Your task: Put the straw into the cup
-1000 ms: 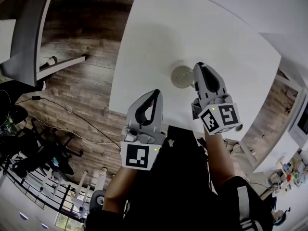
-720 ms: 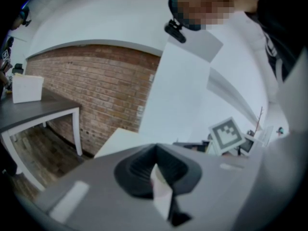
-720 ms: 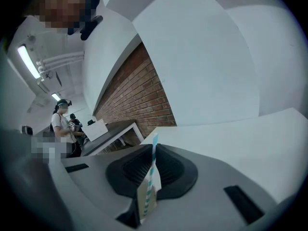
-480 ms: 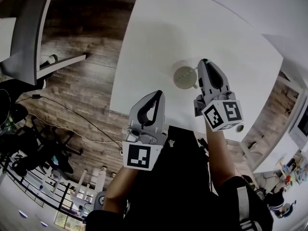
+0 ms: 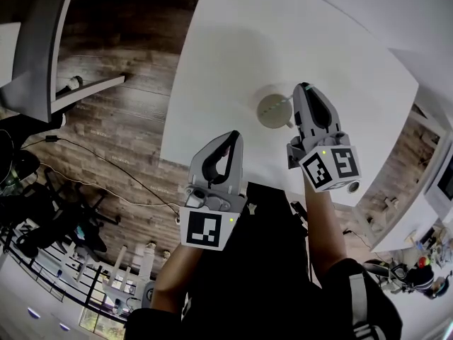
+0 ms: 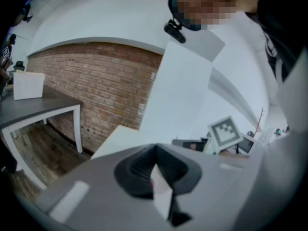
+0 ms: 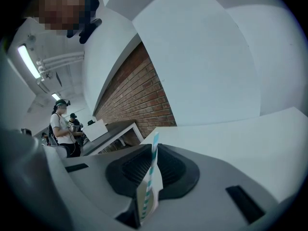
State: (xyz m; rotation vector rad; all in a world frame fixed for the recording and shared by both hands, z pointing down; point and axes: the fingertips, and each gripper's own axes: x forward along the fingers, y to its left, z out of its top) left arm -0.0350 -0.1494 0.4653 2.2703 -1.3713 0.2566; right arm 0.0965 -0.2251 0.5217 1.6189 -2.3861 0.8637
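Observation:
A pale round cup (image 5: 274, 110) stands on the white table (image 5: 233, 41), seen from above in the head view. My right gripper (image 5: 304, 88) reaches over the table just right of the cup, close to its rim. In the right gripper view its jaws are shut on a teal-and-white striped straw (image 7: 153, 170), which stands up between them and ends near the fingertips (image 7: 155, 146). My left gripper (image 5: 231, 134) hangs at the table's near edge, left of and nearer than the cup. Its jaws are shut with nothing between them (image 6: 155, 148).
A grey desk (image 5: 39, 55) stands at the left over a wooden floor (image 5: 120, 126) with cables. The table's near edge runs just under my left gripper. In the right gripper view a brick wall (image 7: 139, 100) and standing people (image 7: 61, 124) are far off.
My right gripper has edged slightly onward beside the cup, the straw still in its jaws. The left gripper has stayed put.

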